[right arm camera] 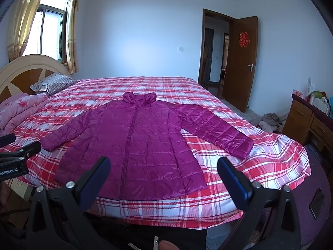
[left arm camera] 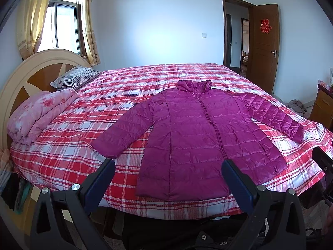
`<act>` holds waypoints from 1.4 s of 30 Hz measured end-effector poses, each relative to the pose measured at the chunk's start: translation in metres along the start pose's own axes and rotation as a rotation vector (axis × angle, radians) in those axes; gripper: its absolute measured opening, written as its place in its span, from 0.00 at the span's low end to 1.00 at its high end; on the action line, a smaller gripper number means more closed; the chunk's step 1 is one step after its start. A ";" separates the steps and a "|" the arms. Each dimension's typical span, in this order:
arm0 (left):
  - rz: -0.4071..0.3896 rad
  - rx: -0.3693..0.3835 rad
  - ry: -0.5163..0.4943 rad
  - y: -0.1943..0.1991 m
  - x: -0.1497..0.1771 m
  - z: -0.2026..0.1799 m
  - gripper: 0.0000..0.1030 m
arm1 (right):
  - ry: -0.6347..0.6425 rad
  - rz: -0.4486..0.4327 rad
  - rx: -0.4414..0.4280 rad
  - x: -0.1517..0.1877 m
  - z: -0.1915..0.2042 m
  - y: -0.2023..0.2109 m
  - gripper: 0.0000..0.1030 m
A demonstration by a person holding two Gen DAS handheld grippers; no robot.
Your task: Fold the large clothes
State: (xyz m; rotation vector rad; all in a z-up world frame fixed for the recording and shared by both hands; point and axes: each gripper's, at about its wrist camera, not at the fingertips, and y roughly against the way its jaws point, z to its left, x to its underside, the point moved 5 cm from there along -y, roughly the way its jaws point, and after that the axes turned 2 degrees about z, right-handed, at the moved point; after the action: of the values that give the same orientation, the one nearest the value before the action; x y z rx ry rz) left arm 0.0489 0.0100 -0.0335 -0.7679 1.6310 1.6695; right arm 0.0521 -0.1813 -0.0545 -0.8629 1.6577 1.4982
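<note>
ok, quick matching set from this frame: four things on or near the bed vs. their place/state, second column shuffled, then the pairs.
Things:
1. jacket
2. striped pillow
3. pink quilt
4. door

Place or state:
A. folded, by the headboard, on the near side of the pillow
B. standing open, red paper cutout on it
C. spread flat on the plaid bedspread, zipped, sleeves out
D. at the head of the bed, below the window

Pairs: 1-C, 2-D, 3-A, 4-B
</note>
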 end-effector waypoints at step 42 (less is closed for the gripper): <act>0.001 0.000 0.000 -0.004 0.001 0.004 0.99 | -0.007 0.015 -0.019 0.002 0.005 -0.002 1.00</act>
State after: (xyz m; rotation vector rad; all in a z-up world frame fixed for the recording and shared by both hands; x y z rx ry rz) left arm 0.0521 0.0135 -0.0364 -0.7672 1.6317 1.6707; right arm 0.0536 -0.1767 -0.0574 -0.8556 1.6510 1.5275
